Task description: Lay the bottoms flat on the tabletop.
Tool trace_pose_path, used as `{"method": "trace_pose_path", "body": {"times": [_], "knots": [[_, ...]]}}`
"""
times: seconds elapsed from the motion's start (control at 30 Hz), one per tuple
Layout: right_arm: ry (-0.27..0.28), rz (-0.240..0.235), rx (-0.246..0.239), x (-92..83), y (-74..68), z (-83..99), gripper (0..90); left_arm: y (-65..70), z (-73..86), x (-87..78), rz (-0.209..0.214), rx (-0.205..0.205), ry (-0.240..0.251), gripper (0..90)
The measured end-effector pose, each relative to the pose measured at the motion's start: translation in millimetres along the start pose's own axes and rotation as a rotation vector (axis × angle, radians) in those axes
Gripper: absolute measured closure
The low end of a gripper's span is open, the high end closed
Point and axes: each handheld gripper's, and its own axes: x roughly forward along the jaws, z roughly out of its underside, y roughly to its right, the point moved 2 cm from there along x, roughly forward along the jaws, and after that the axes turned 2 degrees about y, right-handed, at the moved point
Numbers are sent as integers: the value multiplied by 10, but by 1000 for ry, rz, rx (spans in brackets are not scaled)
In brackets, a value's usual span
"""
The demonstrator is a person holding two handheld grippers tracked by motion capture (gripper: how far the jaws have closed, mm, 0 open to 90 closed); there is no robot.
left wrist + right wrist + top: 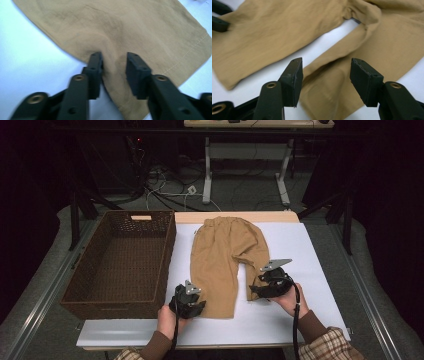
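Note:
A pair of tan trousers [227,255] lies flat on the white board [305,250], waistband at the far end, legs toward me. My left gripper [200,306] is at the hem of the left leg. In the left gripper view, the left gripper [113,56] is open with a raised fold of the tan cloth [130,27] between its jaws. My right gripper [254,291] is at the hem of the right leg. In the right gripper view, the right gripper [325,63] stands open, straddling the edge of that leg [329,82].
A dark brown woven basket [110,309] stands to the left of the board, its right wall beside the trousers. The board's front edge lies just under my hands. Behind the table are a white table frame [207,170] and cables on the floor.

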Motion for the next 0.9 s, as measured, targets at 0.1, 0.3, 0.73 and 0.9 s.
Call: {"method": "trace_pose_path", "body": {"times": [0.1, 0.3, 0.73, 0.9], "knots": [[-18, 18, 37, 123, 83, -1, 444, -23, 2, 5, 5, -5, 11, 793], [-79, 15, 51, 367, 95, 29, 674, -7, 3, 12, 14, -7, 30, 882], [-153, 27, -36, 154, -5, 124, 649, 75, -28, -9, 58, -2, 47, 867], [-85, -11, -71, 134, -197, -20, 370, 76, -11, -34, 53, -5, 1, 589]]}}
